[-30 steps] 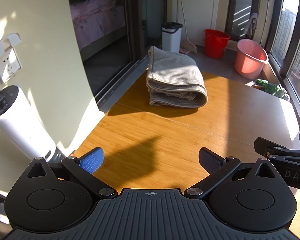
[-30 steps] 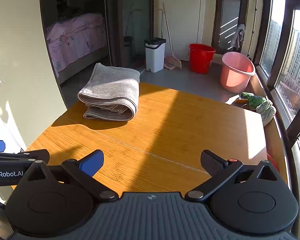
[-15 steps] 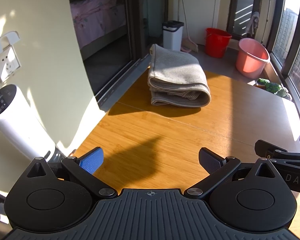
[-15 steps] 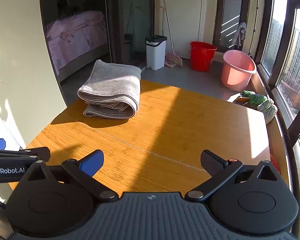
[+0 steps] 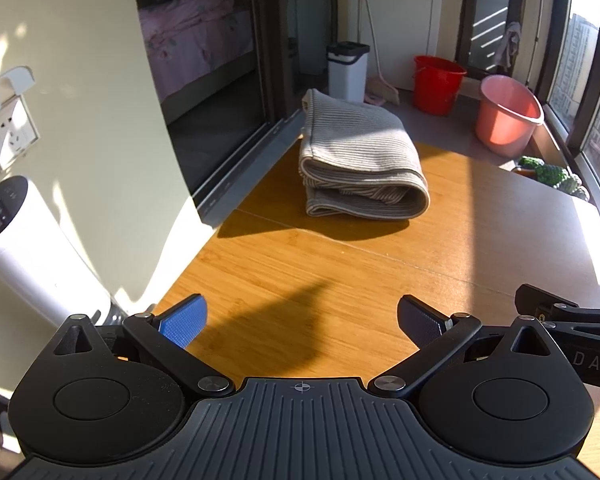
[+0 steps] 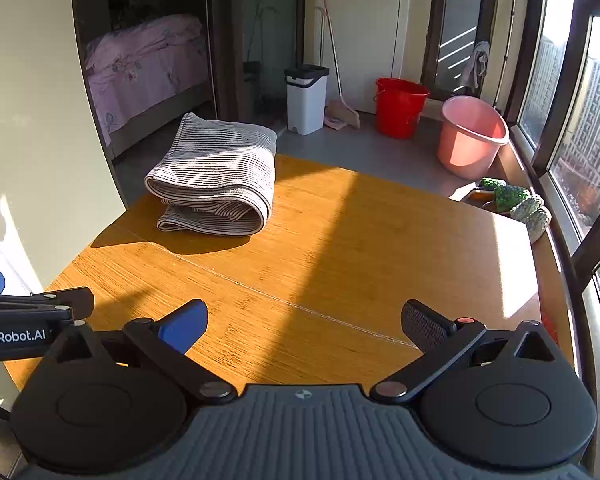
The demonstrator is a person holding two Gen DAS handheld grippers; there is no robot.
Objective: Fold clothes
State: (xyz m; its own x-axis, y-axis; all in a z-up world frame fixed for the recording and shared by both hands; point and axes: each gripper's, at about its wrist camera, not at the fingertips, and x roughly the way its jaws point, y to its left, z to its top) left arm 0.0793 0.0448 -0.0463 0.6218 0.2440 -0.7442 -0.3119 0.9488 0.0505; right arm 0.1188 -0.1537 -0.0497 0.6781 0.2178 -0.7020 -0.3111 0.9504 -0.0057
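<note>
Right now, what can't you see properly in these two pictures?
- Folded striped garment: inner layers hidden by its own top fold, both views.
- Green things by the window: too small to identify.
- Right gripper: cut off by the left view's edge.
- Wooden table: near edge hidden behind the gripper body.

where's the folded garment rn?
The striped folded garment lies at the wooden table's far-left corner, left of centre in the right wrist view, near the bedroom doorway. It is well ahead of both open hand-held grippers, touching neither.
</note>
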